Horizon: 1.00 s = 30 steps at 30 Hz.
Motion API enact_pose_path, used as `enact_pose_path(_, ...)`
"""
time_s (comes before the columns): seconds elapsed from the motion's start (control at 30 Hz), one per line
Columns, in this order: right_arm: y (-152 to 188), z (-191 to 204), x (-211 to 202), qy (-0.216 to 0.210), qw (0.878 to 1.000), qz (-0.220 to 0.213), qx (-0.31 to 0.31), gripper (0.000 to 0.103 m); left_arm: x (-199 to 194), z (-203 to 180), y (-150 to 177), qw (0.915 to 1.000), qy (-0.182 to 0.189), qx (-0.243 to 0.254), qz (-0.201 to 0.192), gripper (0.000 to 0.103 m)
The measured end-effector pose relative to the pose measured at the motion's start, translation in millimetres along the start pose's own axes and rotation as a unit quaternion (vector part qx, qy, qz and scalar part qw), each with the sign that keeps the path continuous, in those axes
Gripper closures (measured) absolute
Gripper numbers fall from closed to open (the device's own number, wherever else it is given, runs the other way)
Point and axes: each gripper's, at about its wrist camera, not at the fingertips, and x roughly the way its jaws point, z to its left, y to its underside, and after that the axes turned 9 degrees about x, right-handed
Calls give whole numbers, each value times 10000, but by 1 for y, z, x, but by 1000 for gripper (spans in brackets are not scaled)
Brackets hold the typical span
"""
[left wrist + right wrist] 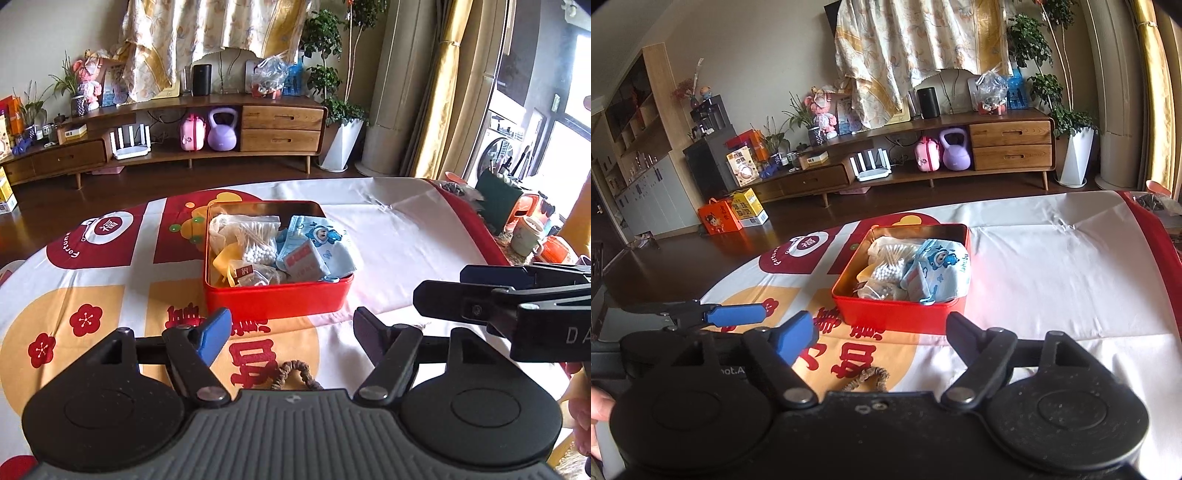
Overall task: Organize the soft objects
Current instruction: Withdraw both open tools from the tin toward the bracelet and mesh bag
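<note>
We see the red tin box [277, 299] on the surface [406, 236], which carries a white cloth with red and yellow prints. The box is open and full of soft small things: a clear bag of cotton swabs [255, 240] on its left side, a blue printed cloth pouch [325, 236] on its right side, and a small grey packet [304, 260] that leans on the pouch. A yellow piece [223, 260] shows at the left wall of the box.

Nearer to us, a brown braided hair tie [295, 374] lies on the cloth, apart from the box and partly hidden behind the body of the gripper.

Our left gripper [291, 328] hangs above the cloth in front of the box, its jaws spread, with nothing between them. Our right gripper [881, 332] is just beside it, also spread and empty. In the left wrist view the right gripper comes in from the right edge, and a hand [580, 402] shows under it.
</note>
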Motion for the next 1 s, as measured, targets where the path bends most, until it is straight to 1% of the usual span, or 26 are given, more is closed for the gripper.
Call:
enact_pose_path(0.1,8,0,-11,-39,10000,-38,-45,18,-9,-4,6,10000,-17,28,-20,30)
enact_pose_path(0.23,18,-1,-24,-82,9999,-76,-66,14,-22,-8,16,10000,-42,43,-74,23)
enact_pose_path(0.33,27,-1,-31,-106,9999,-105,-85,9,-28,-11,23,10000,-27,-1,-67,23)
enact_pose_path(0.4,32,-2,-37,-140,9997,-129,-121,3,-31,-13,27,10000,-56,-20,-71,22)
enact_pose_path(0.47,39,-3,-43,-111,9996,-193,-156,1,-35,-16,32,9999,-84,-19,-94,19)
enact_pose_path(0.57,48,-6,-49,-116,9995,-247,-175,1,-39,-21,39,9999,-122,21,-98,18)
enact_pose_path(0.73,65,-10,-56,3,9993,-293,-251,0,-40,-31,53,9998,-151,93,-71,18)
enact_pose_path(0.9,82,-14,-54,107,9992,-187,-347,0,-35,-37,68,9999,-158,46,17,18)
enact_pose_path(1.0,90,-20,-48,154,9994,-19,-324,0,-25,-36,76,9998,-159,-25,148,18)
